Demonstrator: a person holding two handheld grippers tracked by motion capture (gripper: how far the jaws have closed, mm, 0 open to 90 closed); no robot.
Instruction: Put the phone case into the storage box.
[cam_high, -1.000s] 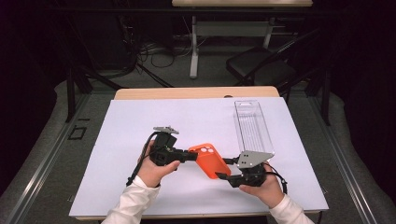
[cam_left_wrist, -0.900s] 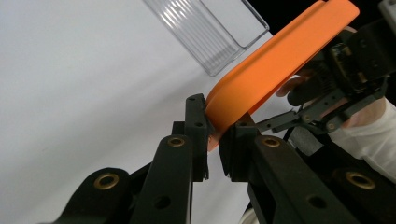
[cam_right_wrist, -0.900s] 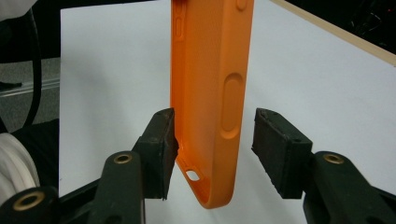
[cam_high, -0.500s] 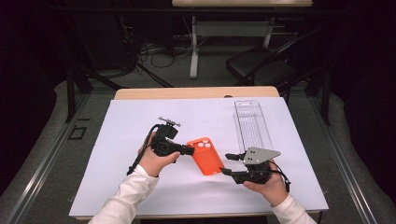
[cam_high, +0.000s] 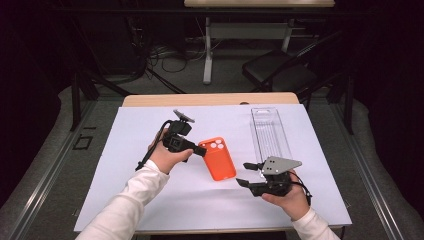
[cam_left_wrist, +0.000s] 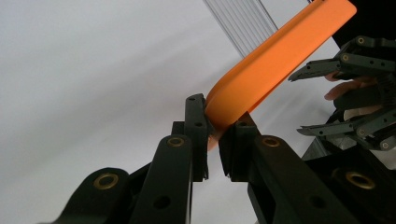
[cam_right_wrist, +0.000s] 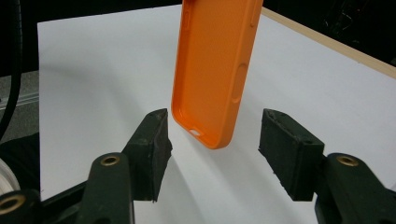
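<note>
While a second ago both grippers were on the orange phone case (cam_high: 217, 159), now only the left gripper (cam_high: 199, 148) has it, and it's carried the case a bit up the table, away from the right one. Its jaws are nearly closed, pinching the case's corner, as the left gripper view shows, so the case hangs just above the white sheet (cam_high: 125, 165). Over on the right, the right gripper (cam_high: 245, 174) has just been opening: its pads stand apart, clear of the case's lower end. Further right a clear plastic tray (cam_high: 270, 132) lies on the sheet. Behind the table there's a dark room with cables and a chair (cam_high: 280, 70).
</note>
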